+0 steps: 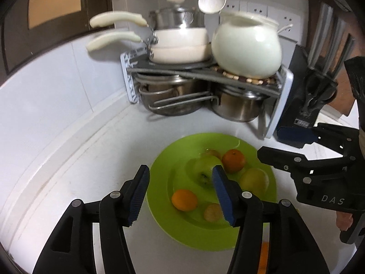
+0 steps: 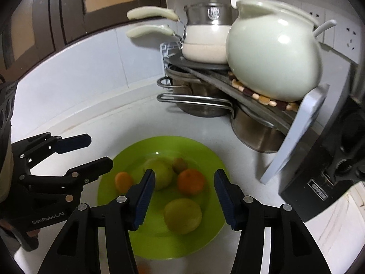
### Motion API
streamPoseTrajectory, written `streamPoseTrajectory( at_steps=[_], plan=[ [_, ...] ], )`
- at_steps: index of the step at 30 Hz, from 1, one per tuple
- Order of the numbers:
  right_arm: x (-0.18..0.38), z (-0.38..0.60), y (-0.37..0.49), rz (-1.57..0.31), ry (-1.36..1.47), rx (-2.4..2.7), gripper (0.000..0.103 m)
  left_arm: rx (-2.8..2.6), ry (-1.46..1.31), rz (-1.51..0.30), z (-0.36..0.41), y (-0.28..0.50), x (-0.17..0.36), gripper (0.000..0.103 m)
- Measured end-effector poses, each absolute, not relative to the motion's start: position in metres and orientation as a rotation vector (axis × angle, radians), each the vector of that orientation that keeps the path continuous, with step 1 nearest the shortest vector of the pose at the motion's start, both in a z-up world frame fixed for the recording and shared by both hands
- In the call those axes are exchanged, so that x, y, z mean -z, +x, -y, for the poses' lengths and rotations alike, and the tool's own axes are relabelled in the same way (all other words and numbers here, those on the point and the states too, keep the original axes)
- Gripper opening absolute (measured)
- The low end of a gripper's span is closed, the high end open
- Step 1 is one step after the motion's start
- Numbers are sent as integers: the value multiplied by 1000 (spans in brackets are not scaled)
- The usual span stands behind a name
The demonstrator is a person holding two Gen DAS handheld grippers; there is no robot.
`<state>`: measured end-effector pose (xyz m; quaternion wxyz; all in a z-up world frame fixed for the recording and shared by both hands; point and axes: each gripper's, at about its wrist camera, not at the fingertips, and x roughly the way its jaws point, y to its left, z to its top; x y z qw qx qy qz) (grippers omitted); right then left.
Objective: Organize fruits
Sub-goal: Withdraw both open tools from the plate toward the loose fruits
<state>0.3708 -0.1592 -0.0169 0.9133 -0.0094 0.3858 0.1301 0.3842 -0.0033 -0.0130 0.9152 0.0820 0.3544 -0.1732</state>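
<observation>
A lime green plate [image 1: 164, 196] [image 2: 205, 157] sits on the white counter and holds several fruits: a green apple [image 1: 203, 166] [image 2: 159, 171], a yellow-green fruit [image 1: 254, 179] [image 2: 182, 215], two oranges [image 1: 233, 159] [image 1: 184, 199] [image 2: 191, 181] [image 2: 123, 181] and two small brown fruits [image 1: 212, 212] [image 2: 179, 164]. My left gripper [image 1: 181, 196] is open and empty above the plate's left half. My right gripper [image 2: 184, 199] is open and empty above the plate; it also shows at the right in the left wrist view [image 1: 285, 143]. The left gripper shows in the right wrist view [image 2: 95, 150].
A corner rack [image 1: 205, 73] behind the plate holds a white saucepan [image 1: 180, 43], a white ceramic pot [image 1: 247, 45] and steel pots [image 1: 235, 107] below. A black knife block [image 1: 303, 105] stands at the right. An orange object [image 1: 264, 258] lies near the plate's front edge.
</observation>
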Motion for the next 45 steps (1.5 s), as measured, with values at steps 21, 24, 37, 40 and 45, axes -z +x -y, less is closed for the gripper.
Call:
streamPoseTrajectory(
  at_steps=[21, 24, 37, 40, 45],
  plan=[
    [-20, 152, 277, -704, 6, -244, 55, 413, 216, -599, -18, 298, -27, 62],
    [-20, 148, 265, -701, 12, -242, 55, 429, 226, -598, -22, 288, -25, 62],
    [3, 138, 230, -763, 29, -227, 55, 463, 280, -635, -32, 256, 0, 63],
    [14, 137, 225, -792, 32, -224, 55, 476, 283, -657, -33, 251, 10, 63],
    [31, 132, 217, -831, 18, -218, 55, 496, 288, -686, -37, 245, 28, 63]
  ],
)
